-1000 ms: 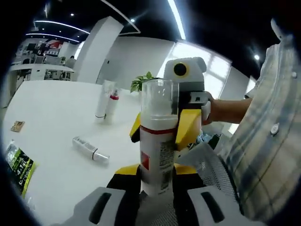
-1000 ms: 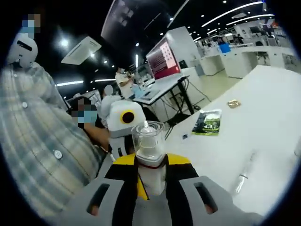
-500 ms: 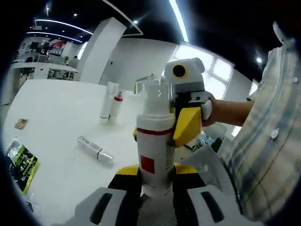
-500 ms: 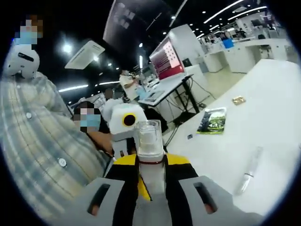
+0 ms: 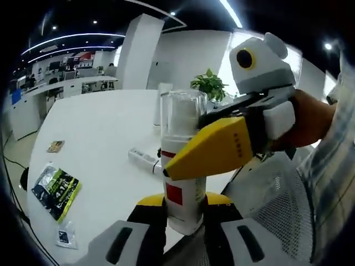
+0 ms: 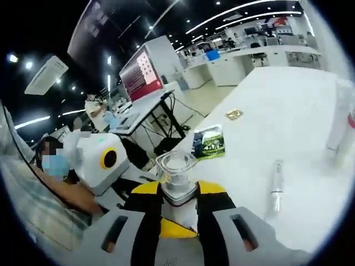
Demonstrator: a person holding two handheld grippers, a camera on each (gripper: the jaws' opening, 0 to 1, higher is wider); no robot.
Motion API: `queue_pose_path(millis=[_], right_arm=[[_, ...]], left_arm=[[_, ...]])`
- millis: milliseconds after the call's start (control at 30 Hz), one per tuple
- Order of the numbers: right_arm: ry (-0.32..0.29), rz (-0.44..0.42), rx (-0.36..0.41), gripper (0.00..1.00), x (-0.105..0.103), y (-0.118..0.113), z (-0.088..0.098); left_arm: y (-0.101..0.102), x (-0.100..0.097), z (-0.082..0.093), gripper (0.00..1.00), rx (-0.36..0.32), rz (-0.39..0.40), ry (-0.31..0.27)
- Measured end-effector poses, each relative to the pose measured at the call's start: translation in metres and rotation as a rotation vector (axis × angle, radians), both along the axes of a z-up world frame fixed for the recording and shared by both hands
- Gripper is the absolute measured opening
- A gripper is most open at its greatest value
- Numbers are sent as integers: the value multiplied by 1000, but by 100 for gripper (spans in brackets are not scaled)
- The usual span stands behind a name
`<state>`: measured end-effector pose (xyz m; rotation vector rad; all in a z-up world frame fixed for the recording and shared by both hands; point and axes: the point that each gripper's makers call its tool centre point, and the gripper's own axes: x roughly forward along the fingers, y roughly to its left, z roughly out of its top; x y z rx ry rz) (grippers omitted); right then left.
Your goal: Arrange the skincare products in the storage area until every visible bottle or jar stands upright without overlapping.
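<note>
White pump bottle (image 5: 183,183) with a clear cap and a red band, held upright above the near edge of the white table (image 5: 94,138). Left gripper (image 5: 184,213): its yellow-tipped jaws close on the bottle's lower body from both sides. Right gripper (image 6: 178,200): its jaws press the same bottle just beneath the clear cap; in the left gripper view this tool enters from the right, one yellow jaw crossing the bottle's front below the red band, with a person's hand (image 5: 310,119) behind it.

Beyond the bottle, a small silver tube (image 5: 145,159) lies flat on the table. Farther behind the bottle, a white tube (image 5: 162,102) stands upright, largely hidden by the cap. Left of the bottle, near the table's edge, lie a green-and-black sachet (image 5: 55,188), a small white packet (image 5: 66,237) and a small tan item (image 5: 55,146). A potted plant (image 5: 209,88) stands beyond the far end of the table. To the bottle's right, a white mesh surface (image 5: 277,205) sits beside a plaid sleeve (image 5: 335,166).

In the right gripper view, two upright white tubes (image 6: 339,124) stand at the table's right margin, well apart from the bottle.
</note>
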<state>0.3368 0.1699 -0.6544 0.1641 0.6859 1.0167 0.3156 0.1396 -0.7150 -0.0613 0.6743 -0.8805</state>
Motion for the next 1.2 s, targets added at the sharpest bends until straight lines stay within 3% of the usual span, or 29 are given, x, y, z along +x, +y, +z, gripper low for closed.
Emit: queue_pose_path(millis=[33, 100, 167, 200, 300, 400, 567, 800, 833, 967, 1033, 1067, 1133, 1200], right_arm=[[-29, 21, -1, 21, 1, 0, 3], [-13, 71, -1, 21, -1, -3, 4], [-22, 178, 20, 21, -5, -5, 10], [-14, 228, 21, 21, -8, -8, 14], [-33, 356, 45, 20, -16, -14, 24], [-80, 468, 25, 20, -22, -22, 28], [-81, 670, 63, 20, -41, -28, 35], [-52, 853, 135, 20, -61, -33, 43], [-48, 863, 139, 20, -62, -33, 43], [-59, 899, 132, 21, -66, -30, 41], [-52, 897, 133, 21, -67, -28, 38], [-51, 870, 117, 21, -63, -25, 33], [-70, 777, 63, 22, -48, -20, 22], [-75, 714, 14, 22, -40, -18, 16]], left_arm=[[-1, 1, 3, 24, -16, -3, -15], [-3, 1, 5, 24, -15, -29, -46], [-8, 1, 11, 24, -37, -61, -84], [-15, -4, 15, 24, -101, -79, -54], [-24, -10, 24, 24, -165, -128, -41], [-29, -17, 26, 24, -183, -164, -37], [-38, -27, 33, 26, -224, -224, -35], [-47, -38, 39, 37, -276, -293, -28], [-50, -44, 40, 38, -299, -321, 2], [-55, -57, 44, 26, -309, -402, -15], [-52, -52, 39, 26, -267, -367, -37], [-50, -50, 36, 26, -255, -351, -21], [-40, -36, 24, 25, -170, -284, -41], [-31, -28, 17, 25, -136, -218, -9]])
